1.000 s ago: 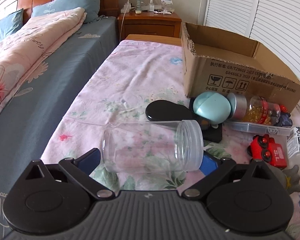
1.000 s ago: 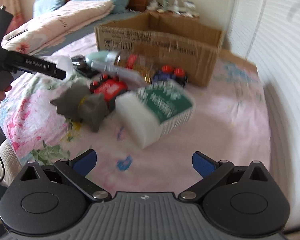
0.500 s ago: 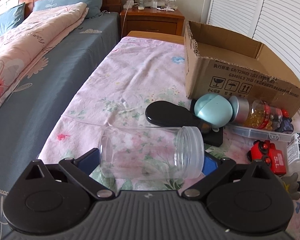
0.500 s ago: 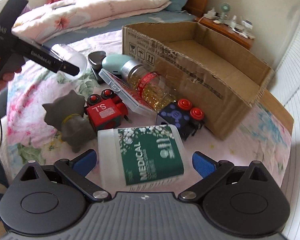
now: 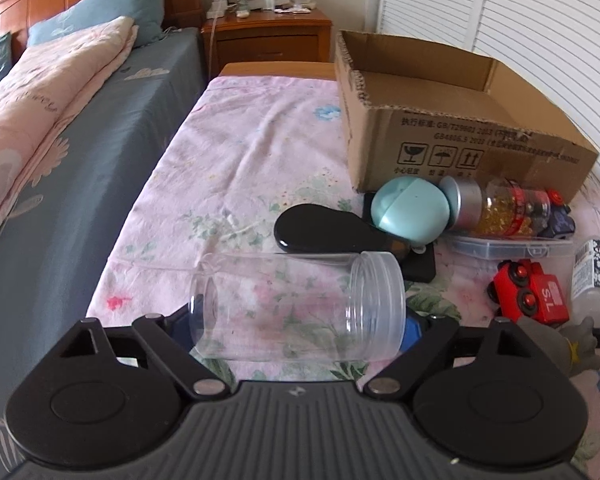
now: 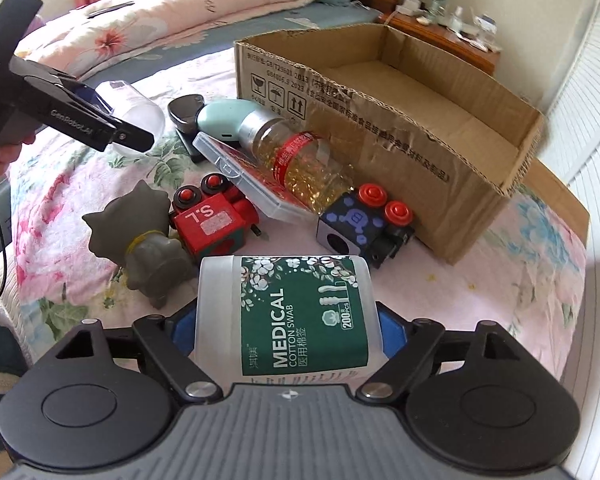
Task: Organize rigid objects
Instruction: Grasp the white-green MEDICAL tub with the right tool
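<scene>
My left gripper (image 5: 298, 322) is shut on a clear plastic jar (image 5: 296, 306), held sideways with its threaded mouth to the right. It also shows in the right wrist view (image 6: 134, 114). My right gripper (image 6: 286, 332) is shut on a white cotton swab box (image 6: 290, 314) with a green label. An open cardboard box (image 6: 400, 128) stands behind the pile, also in the left wrist view (image 5: 452, 132). Its inside looks empty.
On the pink floral cloth (image 5: 260, 152) lie a grey cat figure (image 6: 148, 240), a red toy train (image 6: 214, 222), a blue cube toy (image 6: 360, 220), a capsule bottle (image 6: 300, 156), a clear flat case (image 6: 240, 172), a teal egg-shaped object (image 5: 410, 208) and a black object (image 5: 324, 230). A bed (image 5: 60, 128) lies left.
My right gripper has closed in on the cotton swab box and shut on it. My left gripper with the jar has moved slightly towards the cardboard box.
</scene>
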Tool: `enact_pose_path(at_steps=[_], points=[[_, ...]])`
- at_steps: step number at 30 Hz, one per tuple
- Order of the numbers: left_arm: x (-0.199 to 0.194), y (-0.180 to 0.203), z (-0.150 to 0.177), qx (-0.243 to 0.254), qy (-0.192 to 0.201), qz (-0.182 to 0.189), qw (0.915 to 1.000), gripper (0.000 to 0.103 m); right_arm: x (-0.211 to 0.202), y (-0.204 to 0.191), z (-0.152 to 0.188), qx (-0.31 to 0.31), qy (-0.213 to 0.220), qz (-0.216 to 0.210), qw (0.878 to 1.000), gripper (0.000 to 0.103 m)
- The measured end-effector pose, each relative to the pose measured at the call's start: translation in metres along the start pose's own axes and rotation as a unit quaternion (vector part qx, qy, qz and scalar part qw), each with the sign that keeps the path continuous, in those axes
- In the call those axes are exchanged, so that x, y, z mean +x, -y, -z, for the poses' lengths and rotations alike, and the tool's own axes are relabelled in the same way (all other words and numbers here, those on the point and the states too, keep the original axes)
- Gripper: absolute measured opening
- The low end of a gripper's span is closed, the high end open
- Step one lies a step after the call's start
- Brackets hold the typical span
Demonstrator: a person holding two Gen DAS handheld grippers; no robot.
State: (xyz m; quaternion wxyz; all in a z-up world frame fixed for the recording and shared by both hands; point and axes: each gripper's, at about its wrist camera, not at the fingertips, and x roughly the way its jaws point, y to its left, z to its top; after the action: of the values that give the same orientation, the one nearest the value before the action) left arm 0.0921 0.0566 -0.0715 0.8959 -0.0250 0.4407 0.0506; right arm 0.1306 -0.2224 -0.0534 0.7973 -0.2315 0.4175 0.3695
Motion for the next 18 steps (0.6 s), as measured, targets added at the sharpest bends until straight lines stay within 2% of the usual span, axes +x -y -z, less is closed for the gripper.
enact_pose_path(at_steps=[9,18], points=[[-0.03,0.002,-0.02,0.079,-0.006,0.045,0.9959,0.09,-0.021,-0.012,-0.004,0.007,-0.006,0.011,1.0,0.086],[-0.053,0.024,-0.081,0.144,0.039,0.088,0.9849,0.09,-0.062,-0.001,-0.036,0.036,0.059,0.033,0.997,0.086]])
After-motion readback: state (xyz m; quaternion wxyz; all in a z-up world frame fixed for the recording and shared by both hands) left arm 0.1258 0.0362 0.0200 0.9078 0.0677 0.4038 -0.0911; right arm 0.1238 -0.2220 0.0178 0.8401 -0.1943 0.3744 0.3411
